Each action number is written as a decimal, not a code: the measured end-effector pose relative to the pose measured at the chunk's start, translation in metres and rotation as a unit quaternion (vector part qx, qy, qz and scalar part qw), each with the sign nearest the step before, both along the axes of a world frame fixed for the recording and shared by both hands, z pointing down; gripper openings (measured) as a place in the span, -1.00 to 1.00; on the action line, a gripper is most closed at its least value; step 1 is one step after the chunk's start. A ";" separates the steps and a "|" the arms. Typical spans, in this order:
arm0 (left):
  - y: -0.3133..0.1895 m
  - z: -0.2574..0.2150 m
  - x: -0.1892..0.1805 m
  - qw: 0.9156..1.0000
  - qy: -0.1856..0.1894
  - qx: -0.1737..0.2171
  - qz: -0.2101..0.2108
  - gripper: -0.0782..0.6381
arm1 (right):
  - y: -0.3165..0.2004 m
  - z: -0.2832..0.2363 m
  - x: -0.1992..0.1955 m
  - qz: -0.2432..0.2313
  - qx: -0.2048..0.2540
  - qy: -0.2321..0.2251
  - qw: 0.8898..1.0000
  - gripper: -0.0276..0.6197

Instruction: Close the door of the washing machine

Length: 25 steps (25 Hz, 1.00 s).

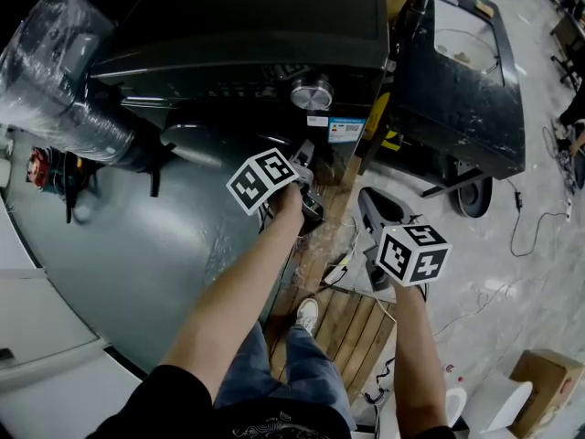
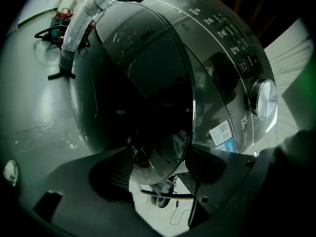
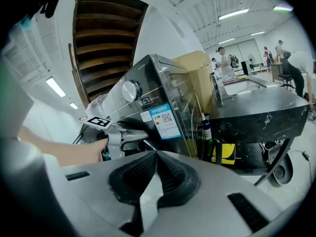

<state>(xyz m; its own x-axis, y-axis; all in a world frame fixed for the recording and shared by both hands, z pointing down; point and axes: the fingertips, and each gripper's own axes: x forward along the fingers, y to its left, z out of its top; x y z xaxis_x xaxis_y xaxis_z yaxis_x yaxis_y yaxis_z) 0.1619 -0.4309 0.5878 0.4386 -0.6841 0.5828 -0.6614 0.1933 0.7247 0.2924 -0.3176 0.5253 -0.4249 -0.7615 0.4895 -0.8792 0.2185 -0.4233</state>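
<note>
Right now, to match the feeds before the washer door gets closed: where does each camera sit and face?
Head view: on the head, steeply down onto the washing machine; both forearms, left gripper and right gripper show.
Left gripper view: on that gripper, facing the door, rim between open jaws.
Right gripper view: on that gripper, jaws together, facing the machine's front.
Shared: the dial, in all three.

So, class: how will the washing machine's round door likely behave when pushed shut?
The door looks a rigid, glossy dark disc, so it probably swings as one piece. Its smooth, reflective face may be slippery to push. Large beside the knob, it likely feels fairly heavy.
</note>
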 end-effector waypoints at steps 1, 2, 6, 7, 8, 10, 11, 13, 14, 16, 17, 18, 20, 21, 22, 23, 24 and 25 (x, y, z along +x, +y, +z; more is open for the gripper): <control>0.000 0.000 0.000 1.000 0.001 0.001 -0.004 0.15 | -0.001 -0.001 0.001 0.000 0.000 0.001 1.000 -0.84; 0.000 0.000 0.000 1.000 0.004 0.003 -0.009 0.16 | -0.002 -0.001 0.002 -0.001 0.000 0.001 1.000 -0.84; -0.001 0.002 0.001 0.999 0.022 0.008 -0.024 0.18 | -0.010 -0.005 0.004 -0.005 0.003 0.002 1.000 -0.84; -0.001 0.003 0.001 0.999 0.026 0.005 -0.024 0.18 | -0.011 -0.005 0.004 -0.007 0.003 0.001 1.000 -0.84; 0.000 0.004 0.002 0.999 0.029 0.002 -0.022 0.19 | -0.011 -0.004 0.003 -0.008 0.003 0.000 1.000 -0.84; 0.000 0.004 0.004 0.999 0.034 -0.001 -0.020 0.19 | -0.012 -0.003 0.004 -0.012 -0.001 0.003 1.000 -0.84; -0.001 0.004 0.004 0.999 0.035 0.000 -0.020 0.19 | -0.014 -0.003 0.003 -0.016 -0.001 0.005 1.000 -0.84; -0.004 0.003 0.004 0.999 0.037 0.003 -0.024 0.19 | -0.017 -0.003 0.000 -0.022 0.001 0.008 1.000 -0.84; -0.004 0.003 0.003 0.999 0.038 0.003 -0.024 0.20 | -0.017 -0.004 -0.002 -0.025 0.002 0.007 1.000 -0.84; -0.004 0.006 0.004 0.999 0.043 -0.001 -0.017 0.21 | -0.012 -0.004 -0.005 -0.031 0.001 0.006 1.000 -0.84; -0.004 0.007 0.006 0.999 0.046 -0.003 -0.011 0.21 | -0.009 -0.005 -0.004 -0.032 0.001 0.008 0.999 -0.84; -0.005 0.007 0.008 0.999 0.049 -0.003 -0.008 0.21 | -0.009 -0.006 -0.002 -0.032 0.001 0.011 0.999 -0.84; -0.006 0.006 0.010 0.999 0.052 0.000 -0.009 0.21 | -0.010 -0.010 0.002 -0.030 0.001 0.017 0.999 -0.84; -0.007 0.006 0.009 0.999 0.052 0.002 -0.012 0.21 | -0.010 -0.012 0.003 -0.028 0.001 0.019 0.999 -0.84; -0.007 0.005 0.008 0.999 0.051 0.003 -0.015 0.21 | -0.010 -0.015 0.003 -0.026 0.002 0.022 0.999 -0.84; -0.008 0.004 0.008 0.999 0.051 0.005 -0.017 0.22 | -0.010 -0.019 0.003 -0.024 0.003 0.025 0.999 -0.84; -0.009 0.004 0.007 0.998 0.051 0.006 -0.018 0.22 | -0.008 -0.022 0.003 -0.022 0.003 0.028 0.999 -0.84; -0.009 0.004 0.007 0.998 0.052 0.006 -0.020 0.22 | -0.006 -0.026 0.003 -0.019 0.004 0.029 0.999 -0.84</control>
<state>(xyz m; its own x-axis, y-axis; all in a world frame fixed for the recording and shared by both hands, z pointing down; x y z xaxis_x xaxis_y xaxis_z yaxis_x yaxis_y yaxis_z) 0.1692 -0.4403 0.5914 0.4680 -0.7088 0.5278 -0.5748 0.2095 0.7910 0.2953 -0.3236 0.4996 -0.4245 -0.7487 0.5093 -0.8935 0.2553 -0.3694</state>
